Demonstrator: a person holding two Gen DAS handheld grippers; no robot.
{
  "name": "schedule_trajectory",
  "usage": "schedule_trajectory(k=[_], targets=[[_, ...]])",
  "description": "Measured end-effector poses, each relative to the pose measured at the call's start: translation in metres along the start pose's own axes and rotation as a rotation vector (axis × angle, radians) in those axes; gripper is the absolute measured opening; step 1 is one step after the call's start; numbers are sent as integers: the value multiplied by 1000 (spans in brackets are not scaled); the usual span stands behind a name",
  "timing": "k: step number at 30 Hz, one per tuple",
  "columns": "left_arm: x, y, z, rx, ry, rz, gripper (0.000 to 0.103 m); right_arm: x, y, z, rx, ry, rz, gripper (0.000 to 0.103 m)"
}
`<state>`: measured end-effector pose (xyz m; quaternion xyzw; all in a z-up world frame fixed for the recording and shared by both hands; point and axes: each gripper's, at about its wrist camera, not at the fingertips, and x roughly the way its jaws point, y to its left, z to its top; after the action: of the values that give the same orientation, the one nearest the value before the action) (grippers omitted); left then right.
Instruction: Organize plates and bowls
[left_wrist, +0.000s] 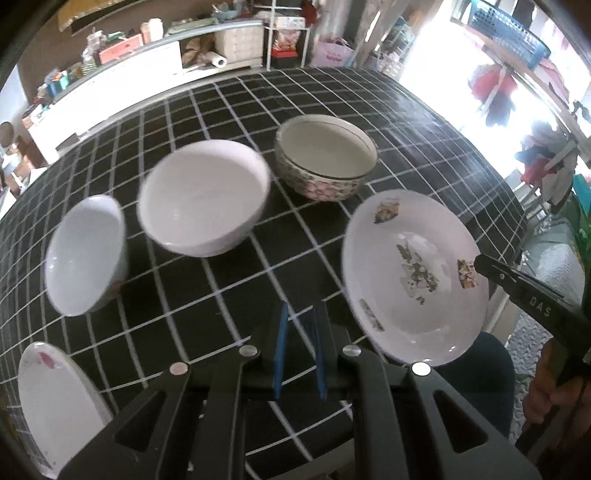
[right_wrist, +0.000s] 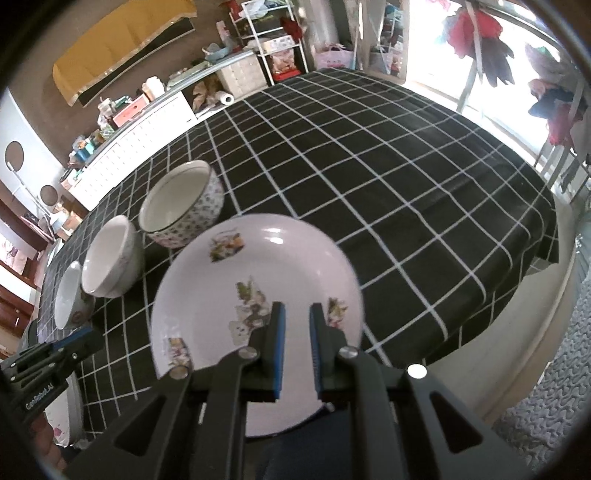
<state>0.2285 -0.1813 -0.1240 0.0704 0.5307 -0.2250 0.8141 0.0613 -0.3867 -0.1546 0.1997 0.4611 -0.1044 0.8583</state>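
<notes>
A white floral plate (left_wrist: 410, 273) (right_wrist: 258, 295) lies at the near right of the black checked table (right_wrist: 388, 177). My right gripper (right_wrist: 297, 314) hovers over its near rim, jaws narrowly apart and empty; it shows in the left wrist view (left_wrist: 484, 264) at the plate's right edge. My left gripper (left_wrist: 301, 314) is narrowly open and empty over the cloth left of the plate, and shows in the right wrist view (right_wrist: 79, 341). A floral bowl (left_wrist: 325, 158) (right_wrist: 181, 205), a large white bowl (left_wrist: 203, 203) (right_wrist: 110, 256) and a small white bowl (left_wrist: 86, 254) (right_wrist: 70, 295) stand in a row behind.
Another white plate (left_wrist: 51, 406) (right_wrist: 64, 417) lies at the near left table edge. A white cabinet (left_wrist: 122, 81) with clutter stands beyond the table. The table's right edge drops toward a bright window (right_wrist: 491, 85).
</notes>
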Motion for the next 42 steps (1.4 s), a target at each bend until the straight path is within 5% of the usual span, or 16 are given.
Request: schedule_trajectory(k=[9, 26, 42], targets=[[34, -27, 10, 39, 35, -58, 12, 6, -28, 9, 13, -9, -9, 16], [63, -35, 18, 44, 61, -44, 13, 31, -27, 17, -22, 28, 30, 17], [33, 27, -26, -90, 60, 38, 12, 34, 44, -9, -149, 75, 49, 18]])
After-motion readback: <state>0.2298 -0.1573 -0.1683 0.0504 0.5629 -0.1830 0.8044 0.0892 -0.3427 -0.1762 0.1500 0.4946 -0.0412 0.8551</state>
